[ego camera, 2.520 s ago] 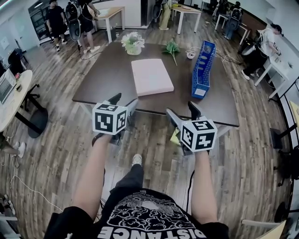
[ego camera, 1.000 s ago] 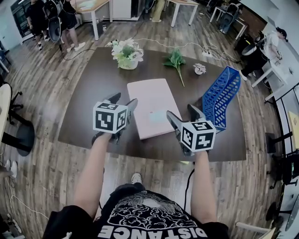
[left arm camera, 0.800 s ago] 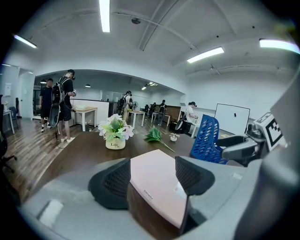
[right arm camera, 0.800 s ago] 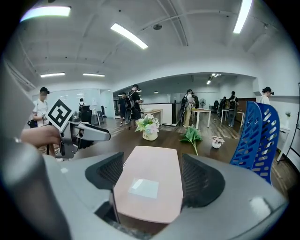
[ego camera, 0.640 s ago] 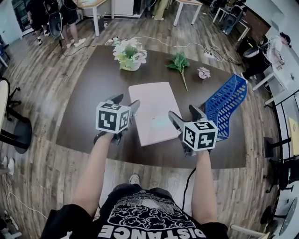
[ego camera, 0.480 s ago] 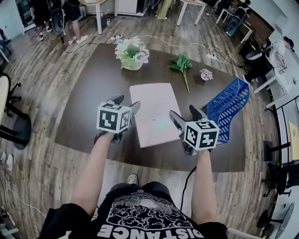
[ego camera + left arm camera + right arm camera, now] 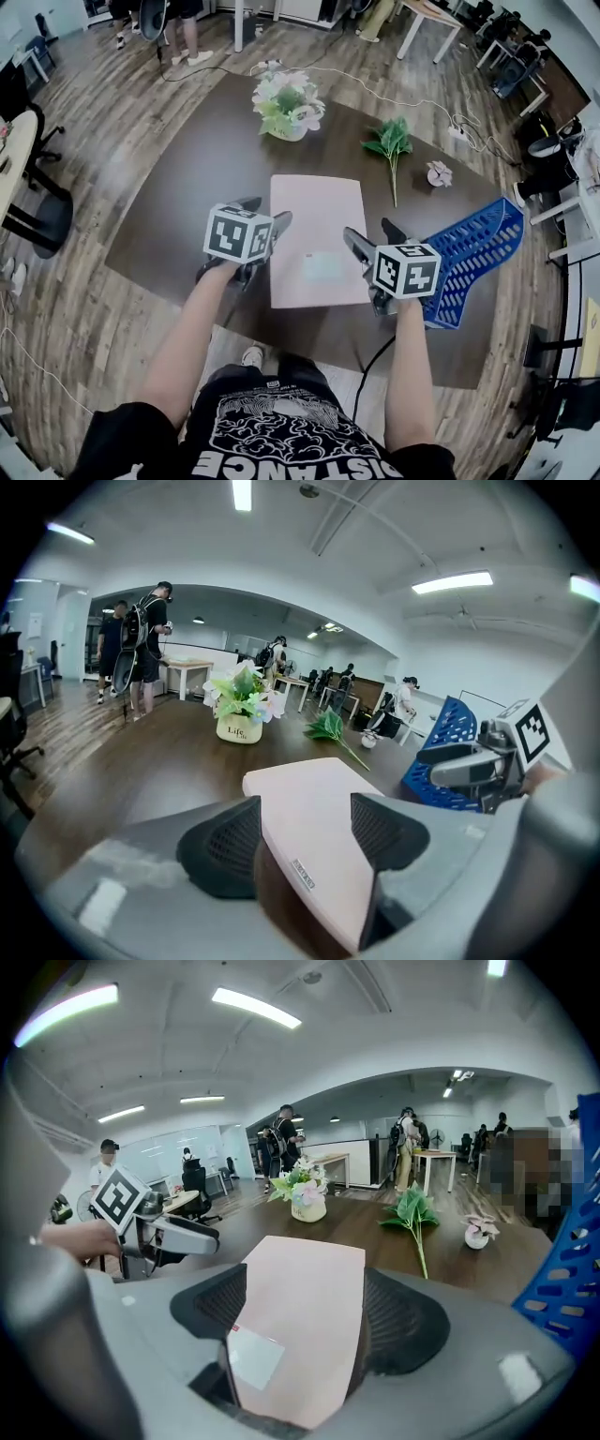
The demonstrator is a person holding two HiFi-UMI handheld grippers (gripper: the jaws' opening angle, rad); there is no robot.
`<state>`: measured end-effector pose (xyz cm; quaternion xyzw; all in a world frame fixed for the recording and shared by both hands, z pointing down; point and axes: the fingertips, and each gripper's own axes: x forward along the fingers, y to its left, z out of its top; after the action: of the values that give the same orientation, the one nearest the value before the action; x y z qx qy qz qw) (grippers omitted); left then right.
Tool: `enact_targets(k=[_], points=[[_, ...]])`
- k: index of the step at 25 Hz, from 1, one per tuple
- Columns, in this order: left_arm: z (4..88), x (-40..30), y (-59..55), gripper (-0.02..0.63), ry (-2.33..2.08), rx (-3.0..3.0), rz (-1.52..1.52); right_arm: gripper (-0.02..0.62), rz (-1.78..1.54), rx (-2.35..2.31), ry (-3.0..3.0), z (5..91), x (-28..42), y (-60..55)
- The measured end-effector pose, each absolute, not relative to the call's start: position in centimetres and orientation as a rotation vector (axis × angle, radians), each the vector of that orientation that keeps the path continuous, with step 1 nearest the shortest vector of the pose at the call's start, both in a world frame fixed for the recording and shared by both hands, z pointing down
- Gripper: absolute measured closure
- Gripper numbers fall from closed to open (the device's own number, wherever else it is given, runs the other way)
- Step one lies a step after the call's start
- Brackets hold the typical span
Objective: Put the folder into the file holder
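Note:
A pink folder (image 7: 317,234) lies flat on the dark brown table (image 7: 187,206), a white label near its front end. The blue mesh file holder (image 7: 476,255) stands at the table's right side, to the right of the folder. My left gripper (image 7: 263,212) hovers open at the folder's front left edge; in the left gripper view the folder (image 7: 309,789) shows between its open jaws. My right gripper (image 7: 371,232) is open at the folder's front right edge, with the folder (image 7: 309,1269) lying between its jaws. Neither gripper holds anything.
A white pot of flowers (image 7: 289,101), a green leafy sprig (image 7: 391,142) and a small pink plant (image 7: 438,172) sit at the table's far side. Cables run across the wooden floor beyond. Other desks, chairs and people (image 7: 141,649) fill the room behind.
I have come up to the table. Both grippers have moved forward from in front of the table's edge to either side of the folder's near end, jaws still open.

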<state>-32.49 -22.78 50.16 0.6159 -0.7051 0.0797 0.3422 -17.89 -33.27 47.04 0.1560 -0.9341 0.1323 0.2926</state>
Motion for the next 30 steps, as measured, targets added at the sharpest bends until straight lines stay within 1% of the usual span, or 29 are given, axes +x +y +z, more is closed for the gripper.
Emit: enact_targets(k=[7, 8, 12, 21, 25, 27, 28, 30], points=[[52.3, -32.8, -24.7, 0.302, -1.825, 1.510, 0.221, 0.219, 0.469, 0.281, -2.428, 51.1, -19.1, -36.4], [52.7, -32.9, -24.8, 0.287, -1.824, 1.497, 0.223, 0.219, 0.493, 0.260, -2.418, 51.7, -19.4, -36.7], [54.5, -33.1, -25.3, 0.287, -1.798, 1.433, 0.234, 0.219, 0.590, 0.211, -2.387, 54.1, -20.4, -37.7], [56.8, -33.3, -26.0, 0.277, -1.750, 1.347, 0.177, 0.219, 0.733, 0.130, -2.322, 57.4, -22.0, -39.1], [57.4, -33.5, -26.3, 0.272, -1.747, 1.319, 0.188, 0.206, 0.763, 0.069, -2.291, 58.3, -23.0, -38.6], [57.5, -33.6, -26.5, 0.271, -1.752, 1.306, 0.173, 0.189, 0.773, 0.050, -2.281, 58.6, -23.3, -38.5], [57.5, -33.6, -26.5, 0.259, -1.754, 1.299, 0.163, 0.189, 0.778, 0.045, -2.276, 58.8, -23.4, -38.5], [57.7, -33.6, -26.6, 0.256, -1.754, 1.288, 0.154, 0.189, 0.784, 0.037, -2.265, 59.1, -23.6, -38.5]])
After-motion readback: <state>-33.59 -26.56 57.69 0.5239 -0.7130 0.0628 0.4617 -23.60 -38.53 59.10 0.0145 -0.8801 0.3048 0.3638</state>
